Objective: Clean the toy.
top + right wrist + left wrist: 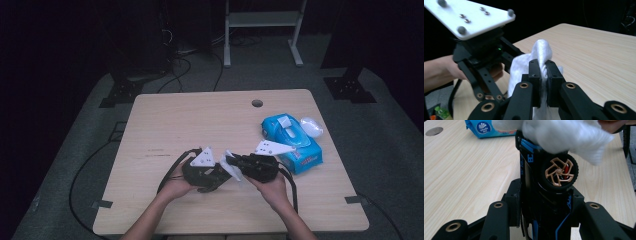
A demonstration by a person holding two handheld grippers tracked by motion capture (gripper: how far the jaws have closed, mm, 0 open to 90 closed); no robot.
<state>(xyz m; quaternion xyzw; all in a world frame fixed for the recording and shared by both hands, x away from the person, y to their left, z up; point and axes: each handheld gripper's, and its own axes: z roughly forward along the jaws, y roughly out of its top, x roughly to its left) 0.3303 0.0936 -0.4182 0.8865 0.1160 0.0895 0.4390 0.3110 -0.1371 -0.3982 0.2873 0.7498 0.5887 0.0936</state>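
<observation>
Dark room all around, cables trailing over the grey floor, and a pale wooden table (165,130) sitting in the light. Down by the near edge, about midway along it, the two hands are meeting. The left gripper (216,175) is clenching a black toy car (544,195) with blue trim between its jaws, and the car is standing nose-up out of the grip, one gold-spoked wheel (559,172) facing the left gripper view. The right gripper (235,164) is pinching a white tissue (541,53) tight between its pads, jaws nearly together on it, and that tissue is lying against the upper end of the car, draping over it just above the wheel. Both grippers are hovering close above the tabletop, tips almost touching. Over toward the right edge, a blue tissue pack (292,142) is lying flat, well apart from the car, and a round hole (257,103) is showing near the far edge.
</observation>
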